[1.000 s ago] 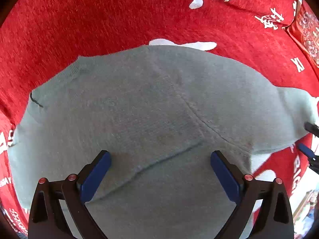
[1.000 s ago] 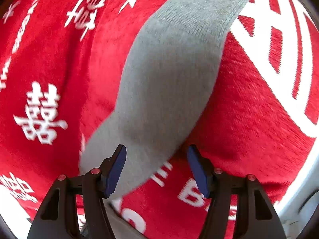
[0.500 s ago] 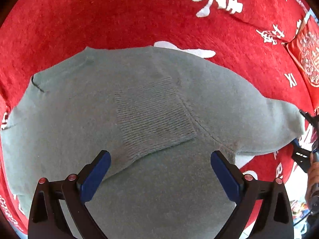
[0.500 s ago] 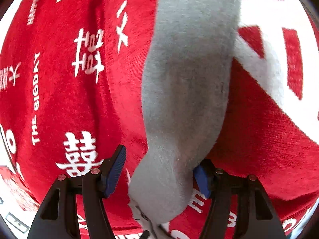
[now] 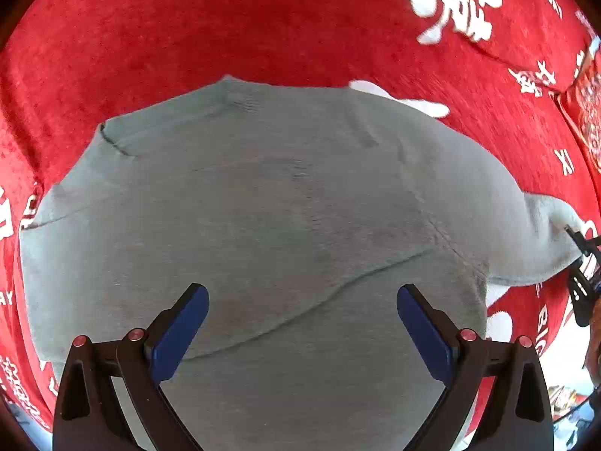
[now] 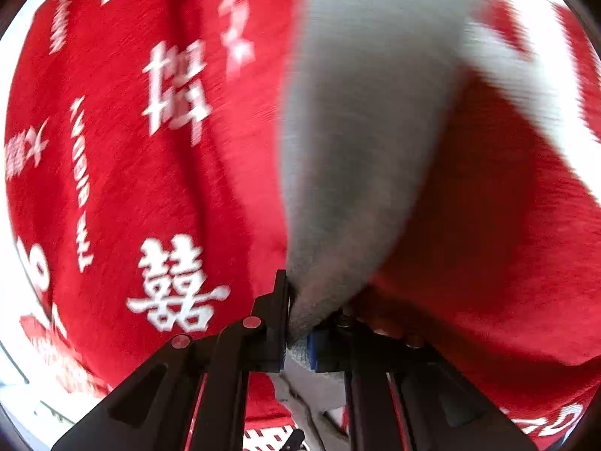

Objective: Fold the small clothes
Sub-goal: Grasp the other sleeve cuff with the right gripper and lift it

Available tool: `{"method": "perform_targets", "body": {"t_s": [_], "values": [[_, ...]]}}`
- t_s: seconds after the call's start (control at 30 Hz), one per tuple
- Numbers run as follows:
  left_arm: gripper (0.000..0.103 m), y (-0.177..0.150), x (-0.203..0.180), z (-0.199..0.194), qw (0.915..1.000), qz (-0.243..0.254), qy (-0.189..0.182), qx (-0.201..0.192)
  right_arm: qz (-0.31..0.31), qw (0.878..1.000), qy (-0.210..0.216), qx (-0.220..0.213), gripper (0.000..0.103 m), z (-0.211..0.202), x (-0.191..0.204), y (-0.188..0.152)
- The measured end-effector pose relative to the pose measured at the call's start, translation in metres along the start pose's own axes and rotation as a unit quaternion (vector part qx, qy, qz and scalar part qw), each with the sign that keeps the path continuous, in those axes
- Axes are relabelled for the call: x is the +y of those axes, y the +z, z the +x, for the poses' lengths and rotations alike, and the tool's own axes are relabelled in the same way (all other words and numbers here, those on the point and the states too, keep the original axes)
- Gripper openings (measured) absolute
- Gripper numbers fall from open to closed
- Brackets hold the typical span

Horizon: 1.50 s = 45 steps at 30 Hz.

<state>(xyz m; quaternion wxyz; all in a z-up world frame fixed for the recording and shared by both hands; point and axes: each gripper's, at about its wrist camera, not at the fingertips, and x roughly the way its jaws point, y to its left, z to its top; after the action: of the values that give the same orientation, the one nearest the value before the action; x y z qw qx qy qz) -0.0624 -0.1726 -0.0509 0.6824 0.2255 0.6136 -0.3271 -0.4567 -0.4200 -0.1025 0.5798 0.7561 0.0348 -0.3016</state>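
Grey sweater (image 5: pixel 263 225) lies spread flat on the red cloth (image 5: pixel 188 37), body square under the left gripper (image 5: pixel 302 323), likely so the sleeves can fold inward. Right gripper (image 6: pixel 296 338) sits at the sweater's sleeve (image 6: pixel 368 131) end; jaws have just been closing and now pinch the knit cuff between the pads, a narrow grip. Sleeve stretches away from it across the cloth. Left gripper hangs wide above the sweater's lower body, holding nothing, touching nothing visible.

A red cloth (image 5: pixel 225 37) with white characters (image 5: pixel 454 3) spreads beyond the fingers; a patterned red piece (image 5: pixel 589 120) lies far right.
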Motion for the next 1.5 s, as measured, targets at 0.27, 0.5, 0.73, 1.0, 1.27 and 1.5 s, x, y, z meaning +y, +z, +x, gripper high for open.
{"method": "perform_targets", "body": {"t_s": [0.27,0.5,0.73,1.0,1.27,1.5], "values": [[0.100,-0.001,0.033,-0.017,0.9991,-0.027,0.003,-0.031,-0.131,0.987,0.039,0.085,0.009,0.050,0.088,-0.047],[0.100,-0.008,0.072,-0.030,0.9965,-0.063,0.011,-0.054,-0.297,0.937,0.025,0.184,0.009,0.120,0.169,-0.142],[0.100,-0.025,0.135,-0.039,0.9881,-0.134,0.018,-0.072,-0.455,0.842,-0.045,0.287,0.009,0.196,0.192,-0.272],[0.100,-0.049,0.196,-0.036,0.9752,-0.209,0.027,-0.069,-0.492,0.768,-0.207,0.354,0.013,0.279,0.114,-0.359],[0.100,-0.059,0.225,-0.025,0.9676,-0.241,-0.038,-0.066,-0.380,0.859,-0.195,0.282,0.053,0.249,0.098,-0.318],[0.100,-0.059,0.240,-0.029,0.9486,-0.277,-0.128,-0.084,-0.536,0.783,-0.209,0.235,0.009,0.264,0.139,-0.361]]}}
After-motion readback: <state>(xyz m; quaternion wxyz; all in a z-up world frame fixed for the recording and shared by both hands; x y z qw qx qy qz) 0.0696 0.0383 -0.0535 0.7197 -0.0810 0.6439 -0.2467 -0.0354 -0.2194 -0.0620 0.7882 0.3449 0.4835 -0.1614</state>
